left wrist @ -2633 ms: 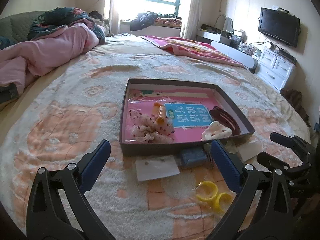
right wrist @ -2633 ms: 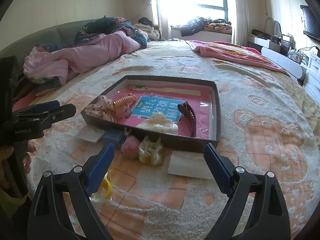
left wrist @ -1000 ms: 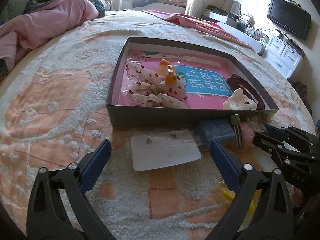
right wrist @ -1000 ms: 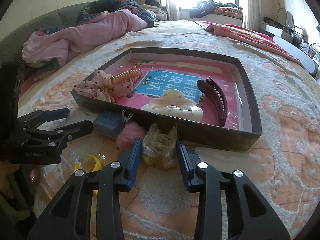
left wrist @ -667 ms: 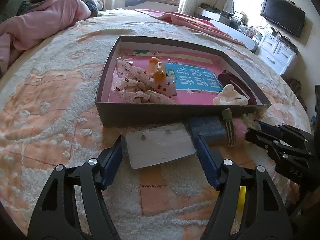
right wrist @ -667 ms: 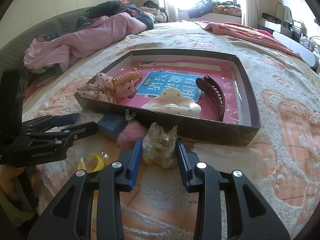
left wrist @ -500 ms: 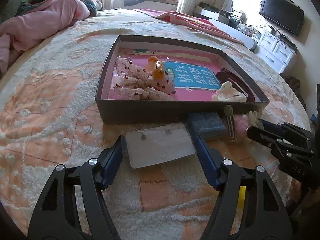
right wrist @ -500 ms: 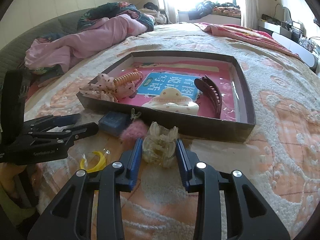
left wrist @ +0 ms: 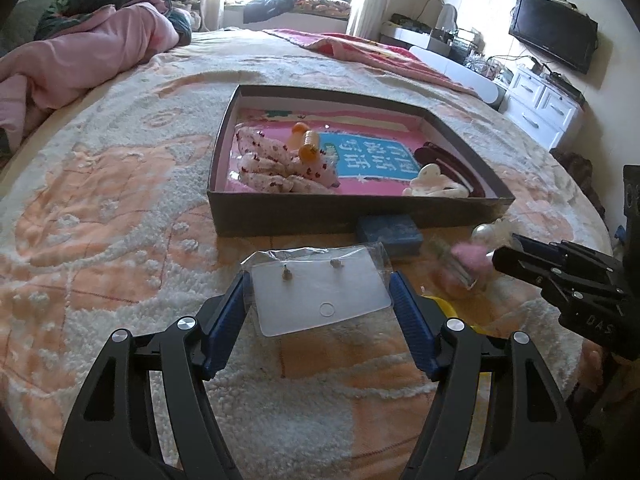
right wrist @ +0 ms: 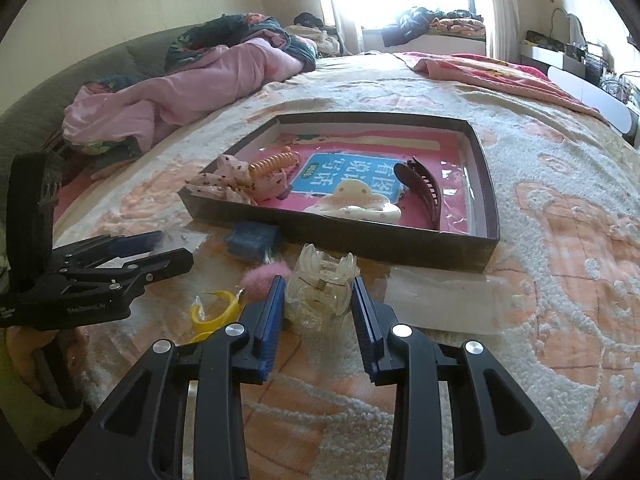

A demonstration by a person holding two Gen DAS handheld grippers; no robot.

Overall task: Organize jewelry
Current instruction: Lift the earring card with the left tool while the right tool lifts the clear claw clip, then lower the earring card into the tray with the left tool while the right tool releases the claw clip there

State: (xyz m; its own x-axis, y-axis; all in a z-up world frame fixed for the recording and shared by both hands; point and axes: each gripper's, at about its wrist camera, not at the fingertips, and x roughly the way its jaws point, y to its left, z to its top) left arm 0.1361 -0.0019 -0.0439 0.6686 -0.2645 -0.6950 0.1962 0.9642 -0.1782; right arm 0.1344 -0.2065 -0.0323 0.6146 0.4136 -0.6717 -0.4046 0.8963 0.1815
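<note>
My left gripper (left wrist: pixel 319 285) is shut on a clear-bagged white earring card (left wrist: pixel 316 300) with two studs, held just above the blanket in front of the box. My right gripper (right wrist: pixel 317 286) is shut on a clear hair claw clip (right wrist: pixel 322 280), also in front of the box. The shallow dark box (left wrist: pixel 352 212) has a pink lining. It holds a floral scrunchie (left wrist: pixel 276 164), an orange spiral tie (left wrist: pixel 308 146), a cream claw clip (left wrist: pixel 434 186) and a maroon claw clip (right wrist: pixel 424 188). Each gripper shows at the edge of the other's view.
A small blue case (right wrist: pixel 252 238), a pink pompom (right wrist: pixel 266 272) and yellow hoop earrings (right wrist: pixel 214 312) lie on the fuzzy peach blanket before the box. Another clear-bagged card (right wrist: pixel 440 300) lies right of the clip. A pink quilt (right wrist: pixel 180 88) is heaped at the far left.
My left gripper shut on the earring card. Both grippers then drew slightly back and up from the box, each carrying its item.
</note>
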